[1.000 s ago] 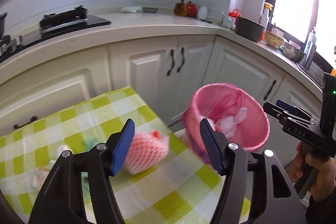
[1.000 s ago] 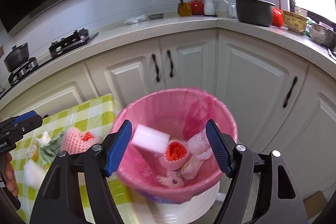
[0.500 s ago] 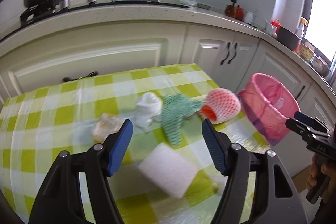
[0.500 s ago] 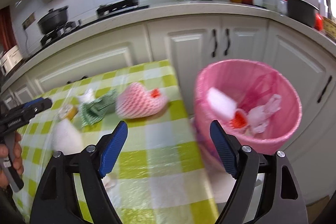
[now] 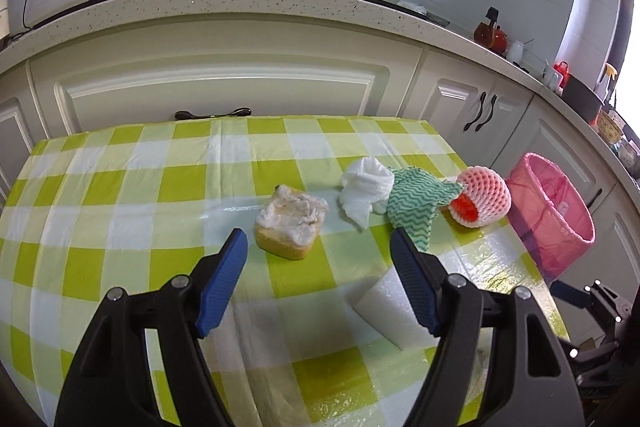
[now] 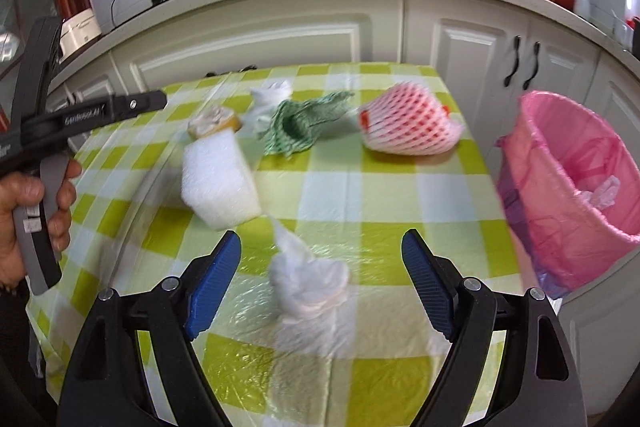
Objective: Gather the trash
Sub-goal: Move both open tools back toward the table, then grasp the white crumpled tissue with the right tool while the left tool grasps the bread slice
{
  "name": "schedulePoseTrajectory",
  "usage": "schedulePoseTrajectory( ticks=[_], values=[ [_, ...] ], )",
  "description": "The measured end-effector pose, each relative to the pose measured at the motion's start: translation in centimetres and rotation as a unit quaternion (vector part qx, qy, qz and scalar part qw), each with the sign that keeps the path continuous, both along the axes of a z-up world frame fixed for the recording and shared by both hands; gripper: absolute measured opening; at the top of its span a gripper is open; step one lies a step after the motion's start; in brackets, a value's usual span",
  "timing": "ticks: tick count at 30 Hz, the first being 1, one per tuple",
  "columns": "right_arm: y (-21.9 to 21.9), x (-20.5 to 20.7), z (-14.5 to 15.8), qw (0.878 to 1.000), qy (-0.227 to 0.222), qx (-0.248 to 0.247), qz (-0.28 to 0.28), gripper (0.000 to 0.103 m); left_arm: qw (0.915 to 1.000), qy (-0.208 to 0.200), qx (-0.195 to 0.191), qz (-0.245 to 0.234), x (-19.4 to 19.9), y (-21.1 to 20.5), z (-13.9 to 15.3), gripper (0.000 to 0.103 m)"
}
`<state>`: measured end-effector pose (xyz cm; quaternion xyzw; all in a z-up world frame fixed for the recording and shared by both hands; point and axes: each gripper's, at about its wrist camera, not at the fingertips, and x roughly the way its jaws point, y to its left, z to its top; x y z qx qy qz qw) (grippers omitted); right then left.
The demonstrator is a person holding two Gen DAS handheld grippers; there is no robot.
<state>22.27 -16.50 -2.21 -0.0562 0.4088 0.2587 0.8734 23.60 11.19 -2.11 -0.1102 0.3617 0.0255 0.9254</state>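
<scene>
Pink-lined bin (image 6: 568, 187) beside table holding crumpled white trash, both grippers' jaws apart, gripping nothing

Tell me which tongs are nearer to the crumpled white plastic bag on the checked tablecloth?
Right. The right tongs are open with the crumpled white plastic bag between their tips; the left tongs are further off, facing the yellow sponge.

Pink bin (image 5: 554, 211); green-white checked tablecloth (image 5: 132, 183) (zigzag green cloth (image 5: 416, 197)).
</scene>
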Motion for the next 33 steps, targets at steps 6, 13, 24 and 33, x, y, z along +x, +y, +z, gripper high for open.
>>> schedulePoseTrajectory(
  ticks=[6, 13, 24, 33],
  values=[
    [1.5, -0.2, -2.0, 0.999, 0.018, -0.027, 0.016, 0.078, 0.9999, 0.014, -0.004, 0.000, 0.8, 0.7, -1.2, 0.071],
    [1.8, 0.7, -3.6, 0.998, 0.038, -0.041, 0.009, 0.066, 0.9989, 0.046, -0.001, -0.007, 3.2, 1.9, -4.0, 0.070],
    [2.3, 1.5, -4.1, 0.998, 0.053, -0.040, 0.023, 0.042, 0.9955, 0.084, 0.017, -0.041, 7.0, 2.2, -7.2, 0.065],
    [2.6, 1.5, -4.2, 0.997, 0.057, -0.034, 0.027, 0.032, 0.9938, 0.094, -0.001, -0.059, 8.4, 2.8, -7.7, 0.051]
  ],
)
